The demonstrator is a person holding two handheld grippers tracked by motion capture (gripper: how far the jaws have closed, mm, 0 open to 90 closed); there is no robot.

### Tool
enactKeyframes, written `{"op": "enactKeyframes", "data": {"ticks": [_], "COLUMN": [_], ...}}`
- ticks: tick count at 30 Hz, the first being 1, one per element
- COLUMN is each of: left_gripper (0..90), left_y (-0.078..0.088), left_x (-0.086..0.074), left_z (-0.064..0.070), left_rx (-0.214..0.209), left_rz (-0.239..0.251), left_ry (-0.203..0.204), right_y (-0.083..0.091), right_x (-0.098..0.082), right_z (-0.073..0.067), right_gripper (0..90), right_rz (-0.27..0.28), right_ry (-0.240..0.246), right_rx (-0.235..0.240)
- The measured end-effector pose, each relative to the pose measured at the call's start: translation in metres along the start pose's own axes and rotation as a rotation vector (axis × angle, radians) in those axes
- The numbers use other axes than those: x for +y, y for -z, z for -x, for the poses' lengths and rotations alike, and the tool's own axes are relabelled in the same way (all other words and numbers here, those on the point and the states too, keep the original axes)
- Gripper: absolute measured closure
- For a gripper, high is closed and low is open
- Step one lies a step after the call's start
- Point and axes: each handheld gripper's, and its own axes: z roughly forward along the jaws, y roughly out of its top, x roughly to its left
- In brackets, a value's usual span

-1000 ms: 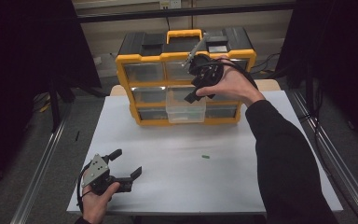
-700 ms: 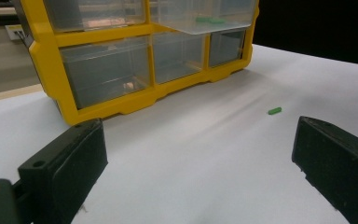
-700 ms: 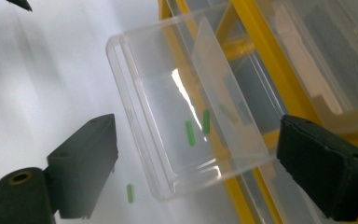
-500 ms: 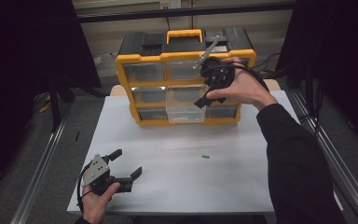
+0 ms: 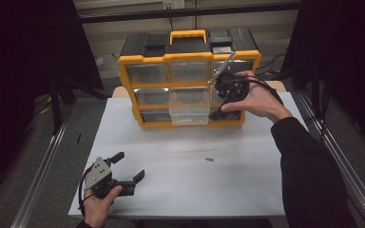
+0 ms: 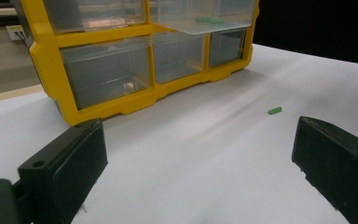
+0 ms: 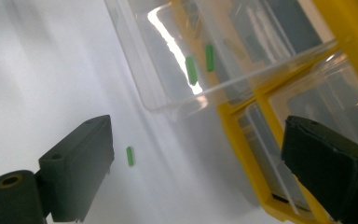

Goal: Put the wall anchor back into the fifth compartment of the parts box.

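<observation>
my right gripper (image 5: 222,100) hangs in front of the yellow organizer (image 5: 142,61), at its right-hand column of drawers, held up off the table by my right hand (image 5: 256,97). its jaws have just been opening and now stand wide apart with nothing between them; in the right gripper view i look past them at the pulled-out clear drawer (image 7: 168,60) of the middle column, and two small green pieces (image 7: 191,70) lie on its floor. a third green piece (image 5: 210,159) lies alone on the white table (image 5: 247,190), well apart from the organizer and in front of it; the same piece shows beyond my left jaws in the left gripper view (image 6: 274,110) and low between the right ones in the right gripper view (image 7: 130,156).

my left gripper (image 5: 128,167) sits near the front left corner of the table, gripped by my left hand (image 5: 100,204), its grey plate up. its jaws are spread wide and empty, pointing across the sheet towards the organizer, and the loose piece lies off to the right of them, not between them. from the left gripper view i can see the open drawer (image 6: 200,16) sticking out above the bottom row, with the green pieces (image 6: 209,20) visible through its clear wall
</observation>
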Motion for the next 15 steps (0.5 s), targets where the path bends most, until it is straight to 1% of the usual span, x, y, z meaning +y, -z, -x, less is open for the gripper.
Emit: {"op": "enactKeyframes", "data": {"ticks": [1, 3, 5, 6, 7, 8, 9, 10, 11, 12, 13, 15], "left_gripper": [3.1, 3.1, 3.1, 3.1, 3.1, 3.1, 3.1, 3.1, 3.1, 3.1, 3.1, 3.1], "left_y": [0.0, 0.0, 0.0, 0.0, 0.0, 0.0, 0.001, 0.0, 0.0, 0.0, 0.0, 0.0], "left_x": [0.0, 0.0, 0.0, 0.0, 0.0, 0.0, 0.0, 0.0, 0.0, 0.0, 0.0, 0.0], "left_z": [0.0, 0.0, 0.0, 0.0, 0.0, 0.0, 0.0, 0.0, 0.0, 0.0, 0.0, 0.0], "left_rx": [0.006, 0.009, 0.009, 0.003, 0.001, 0.009, 0.01, 0.01, 0.001, 0.001, 0.006, 0.005], "left_rz": [-0.003, -0.004, -0.001, 0.0, -0.002, -0.004, -0.005, -0.005, -0.002, -0.003, -0.006, -0.005], "left_ry": [-0.002, -0.01, -0.008, 0.0, -0.002, -0.011, -0.013, -0.013, -0.004, -0.005, -0.008, -0.008], "right_y": [-0.002, -0.004, -0.005, -0.006, -0.006, -0.008, -0.009, -0.011, -0.012, -0.014, -0.016, -0.02], "right_x": [-0.002, -0.004, -0.007, -0.007, -0.009, -0.01, -0.011, -0.012, -0.013, -0.014, -0.016, -0.018], "right_z": [-0.001, -0.003, -0.005, -0.007, -0.008, -0.01, -0.012, -0.013, -0.014, -0.015, -0.016, -0.018], "right_gripper": [8.5, 8.4, 8.4, 8.3, 8.9, 9.8, 10.1, 10.6, 10.4, 10.3, 10.4, 10.3], "right_rz": [-0.009, -0.014, -0.011, -0.008, -0.009, -0.008, -0.008, -0.011, -0.008, -0.01, -0.014, -0.017], "right_ry": [-0.002, -0.004, 0.01, 0.006, 0.004, 0.002, 0.015, 0.013, 0.021, 0.025, 0.022, 0.026], "right_rx": [0.006, 0.002, 0.004, 0.003, 0.007, 0.003, -0.001, 0.005, 0.007, -0.001, 0.011, 0.011]}}
